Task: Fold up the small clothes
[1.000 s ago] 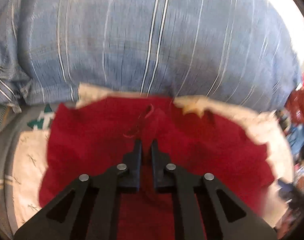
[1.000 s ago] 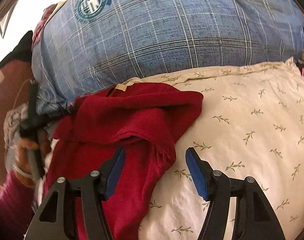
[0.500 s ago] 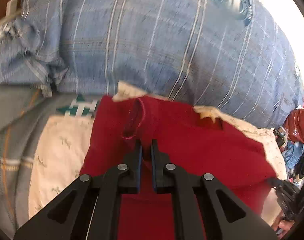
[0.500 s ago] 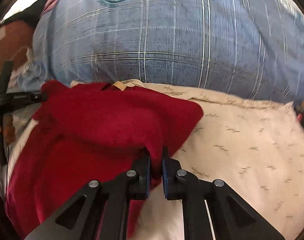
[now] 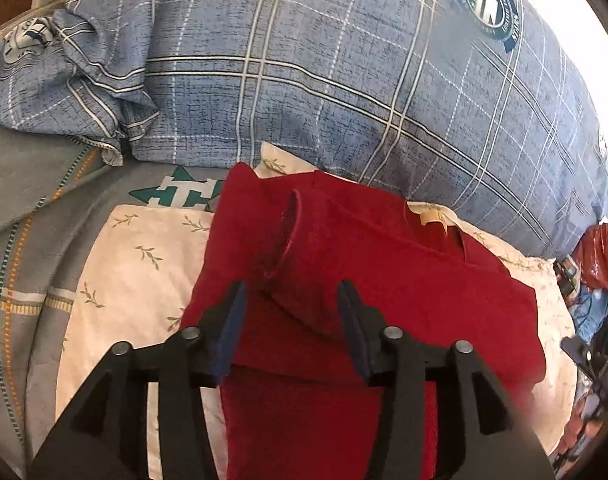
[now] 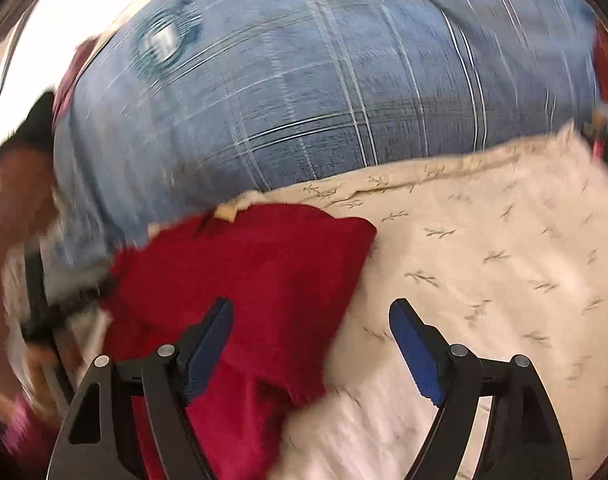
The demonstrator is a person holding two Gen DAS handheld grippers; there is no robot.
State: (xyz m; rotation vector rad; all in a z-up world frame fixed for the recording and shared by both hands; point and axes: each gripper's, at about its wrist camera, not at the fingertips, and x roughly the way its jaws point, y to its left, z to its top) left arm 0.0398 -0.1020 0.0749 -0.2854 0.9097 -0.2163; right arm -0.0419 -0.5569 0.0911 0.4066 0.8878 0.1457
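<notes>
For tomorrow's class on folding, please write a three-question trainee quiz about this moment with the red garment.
1. True or false: the left gripper has its jaws open above the red garment.
2. The red garment lies on: A) a wooden table, B) a cream leaf-print cloth, C) a tiled floor.
3. Fill in: behind the garment sits a blue ____ pillow.

Key: 1 true; 2 B; 3 plaid.

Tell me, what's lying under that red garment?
The red garment lies on a cream leaf-print cloth, which shows around its edges. Whatever lies directly beneath the folded layers is covered and cannot be seen.
</notes>
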